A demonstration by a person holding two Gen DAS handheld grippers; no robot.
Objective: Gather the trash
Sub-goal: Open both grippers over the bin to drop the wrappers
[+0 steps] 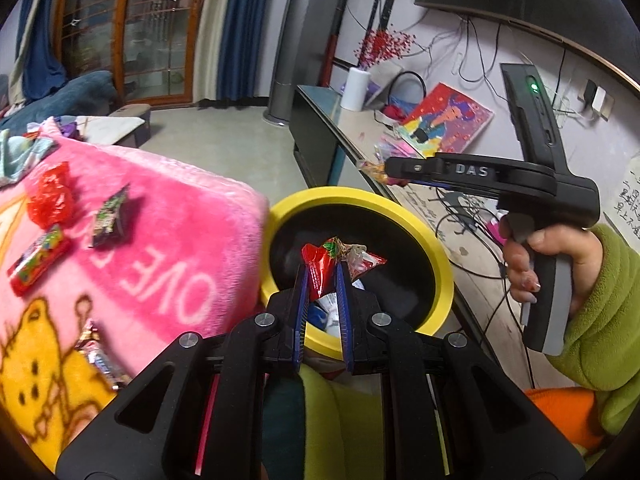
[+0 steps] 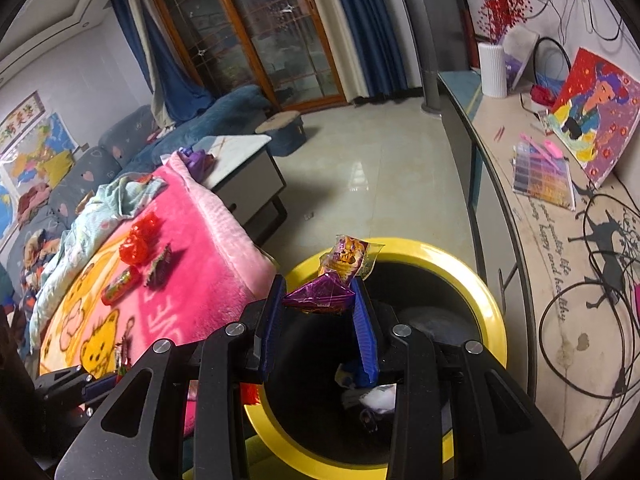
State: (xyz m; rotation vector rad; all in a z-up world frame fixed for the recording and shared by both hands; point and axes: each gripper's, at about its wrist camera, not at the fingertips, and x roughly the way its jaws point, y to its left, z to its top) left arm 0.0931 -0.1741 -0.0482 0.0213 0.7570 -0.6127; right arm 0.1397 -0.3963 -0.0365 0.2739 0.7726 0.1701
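Observation:
My left gripper (image 1: 321,270) is shut on a red snack wrapper (image 1: 318,266) and holds it over the black bin with a yellow rim (image 1: 436,248). My right gripper (image 2: 317,286) is shut on a purple and orange wrapper (image 2: 320,298) above the same bin (image 2: 486,300). In the left wrist view, the right gripper (image 1: 386,170) reaches in from the right with its wrapper (image 1: 374,168) at the tips. Several pieces of trash lie inside the bin (image 2: 372,396). On the pink blanket (image 1: 168,216) lie a red cellophane (image 1: 50,196), a dark wrapper (image 1: 110,220) and a red candy pack (image 1: 38,260).
A hand in a green sleeve (image 1: 600,300) grips the right tool. A long cabinet (image 2: 560,240) with cables, a painting (image 2: 596,116) and a white vase (image 2: 492,68) runs along the right. A low table (image 2: 248,168) and a blue sofa (image 2: 224,112) stand beyond the blanket.

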